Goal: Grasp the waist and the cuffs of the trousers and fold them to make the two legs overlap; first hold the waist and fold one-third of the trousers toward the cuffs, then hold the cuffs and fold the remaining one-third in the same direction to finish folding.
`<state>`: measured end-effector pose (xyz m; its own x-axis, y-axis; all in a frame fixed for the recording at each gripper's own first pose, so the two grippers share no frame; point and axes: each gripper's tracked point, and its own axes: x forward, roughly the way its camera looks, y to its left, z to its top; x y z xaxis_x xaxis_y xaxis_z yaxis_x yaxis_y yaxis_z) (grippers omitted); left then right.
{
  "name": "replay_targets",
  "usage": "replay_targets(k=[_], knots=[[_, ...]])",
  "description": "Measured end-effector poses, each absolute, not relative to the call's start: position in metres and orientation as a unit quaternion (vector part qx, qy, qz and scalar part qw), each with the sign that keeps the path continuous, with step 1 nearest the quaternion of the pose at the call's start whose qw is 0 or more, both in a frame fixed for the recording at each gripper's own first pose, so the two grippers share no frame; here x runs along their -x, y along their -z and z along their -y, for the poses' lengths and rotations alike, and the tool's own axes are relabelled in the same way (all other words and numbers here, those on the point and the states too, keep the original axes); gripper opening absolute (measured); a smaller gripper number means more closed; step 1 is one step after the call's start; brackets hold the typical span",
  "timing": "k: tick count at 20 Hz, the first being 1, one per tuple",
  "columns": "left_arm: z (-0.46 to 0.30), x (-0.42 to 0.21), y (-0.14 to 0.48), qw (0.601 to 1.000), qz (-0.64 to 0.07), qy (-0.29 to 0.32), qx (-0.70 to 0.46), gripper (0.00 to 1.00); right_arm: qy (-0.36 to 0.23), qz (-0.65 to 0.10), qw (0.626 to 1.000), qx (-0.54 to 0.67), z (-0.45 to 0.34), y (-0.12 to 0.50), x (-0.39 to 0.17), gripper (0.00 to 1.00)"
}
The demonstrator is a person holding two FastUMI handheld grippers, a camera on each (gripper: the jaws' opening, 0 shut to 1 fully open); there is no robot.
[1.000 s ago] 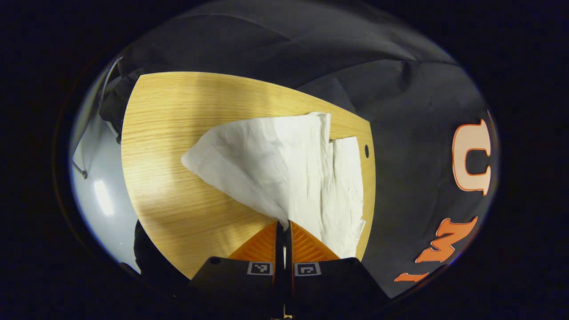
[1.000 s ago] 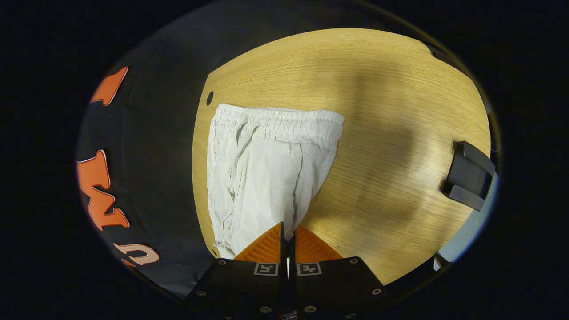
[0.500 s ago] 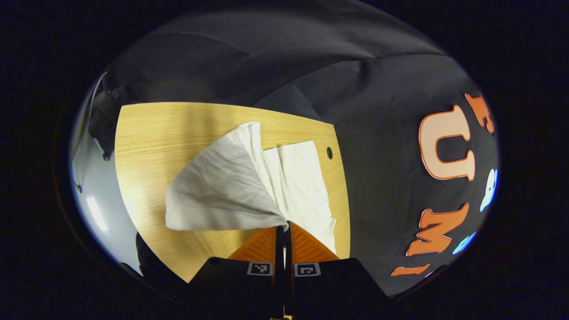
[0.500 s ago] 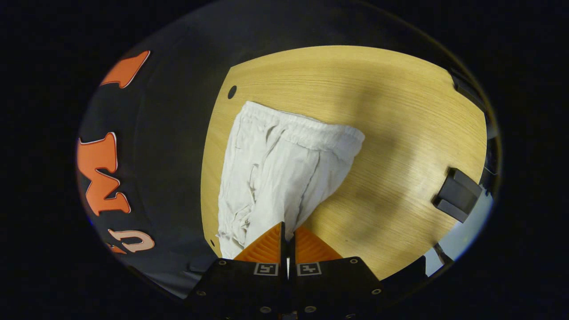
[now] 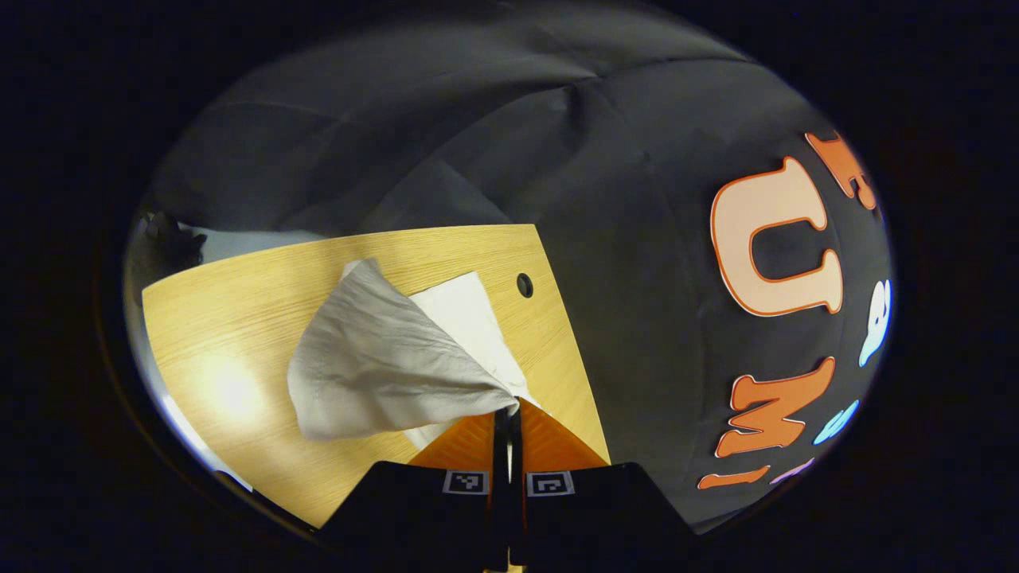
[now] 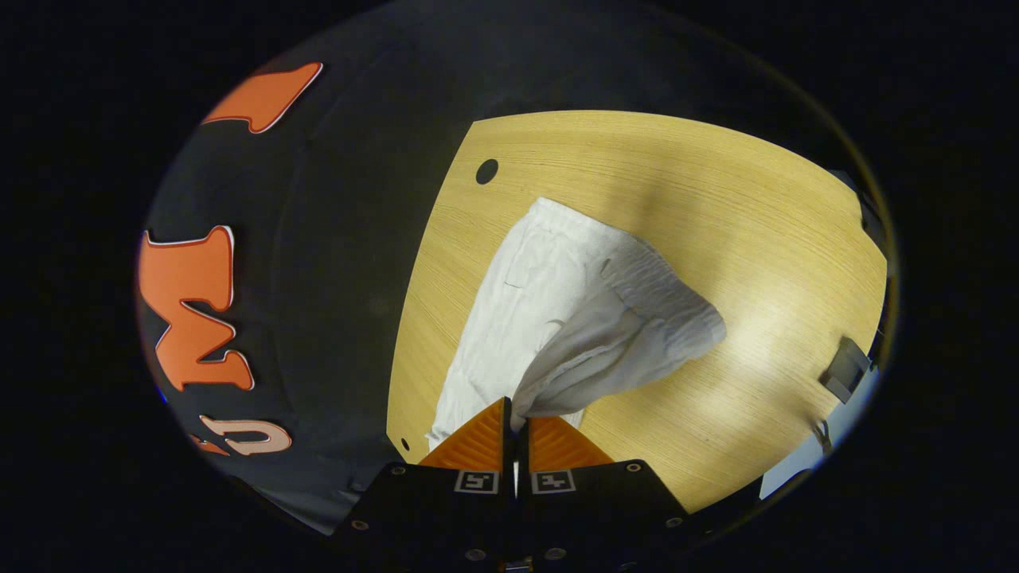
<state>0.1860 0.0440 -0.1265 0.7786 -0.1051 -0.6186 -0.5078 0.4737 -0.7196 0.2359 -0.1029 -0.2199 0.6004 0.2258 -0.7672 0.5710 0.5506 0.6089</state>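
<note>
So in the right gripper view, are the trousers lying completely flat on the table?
No: the right gripper pinches the trousers and lifts one layer off the table.

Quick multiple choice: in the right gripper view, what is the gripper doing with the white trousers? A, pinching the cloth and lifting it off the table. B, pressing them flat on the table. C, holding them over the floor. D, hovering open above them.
A: the right gripper is closed on a fold of the trousers, which rise from the table to its tips.
</note>
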Motion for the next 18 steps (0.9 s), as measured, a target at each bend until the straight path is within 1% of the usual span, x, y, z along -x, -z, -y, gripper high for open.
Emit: replay_targets(k=[4,7,9,13,14,15,16,17,18], knots=[[-0.04,-0.258,0.133,0.805,-0.321,-0.11,0.486,0.04,0.127,-0.435,0.764,-0.459,0.092,0.23,-0.295,0.01],[-0.04,-0.309,0.151,0.808,-0.336,-0.107,0.472,0.04,0.134,-0.434,0.762,-0.462,0.088,0.245,-0.343,0.0],[-0.037,-0.332,0.166,0.804,-0.354,-0.104,0.467,0.04,0.141,-0.435,0.76,-0.462,0.089,0.26,-0.37,0.01],[-0.033,-0.365,0.208,0.798,-0.395,-0.115,0.439,0.04,0.159,-0.44,0.745,-0.475,0.093,0.287,-0.393,0.02],[-0.032,-0.367,0.217,0.799,-0.402,-0.117,0.432,0.07,0.158,-0.442,0.746,-0.473,0.089,0.294,-0.397,0.15],[-0.033,-0.372,0.222,0.801,-0.402,-0.118,0.428,0.23,0.156,-0.443,0.749,-0.468,0.088,0.296,-0.397,0.22],[-0.037,-0.373,0.226,0.804,-0.406,-0.125,0.416,0.42,0.151,-0.441,0.752,-0.466,0.086,0.295,-0.397,0.48],[-0.043,-0.372,0.228,0.81,-0.41,-0.131,0.398,0.6,0.146,-0.439,0.755,-0.464,0.086,0.29,-0.396,0.51],[-0.048,-0.373,0.23,0.816,-0.413,-0.137,0.379,0.79,0.142,-0.436,0.76,-0.46,0.087,0.285,-0.397,0.76]])
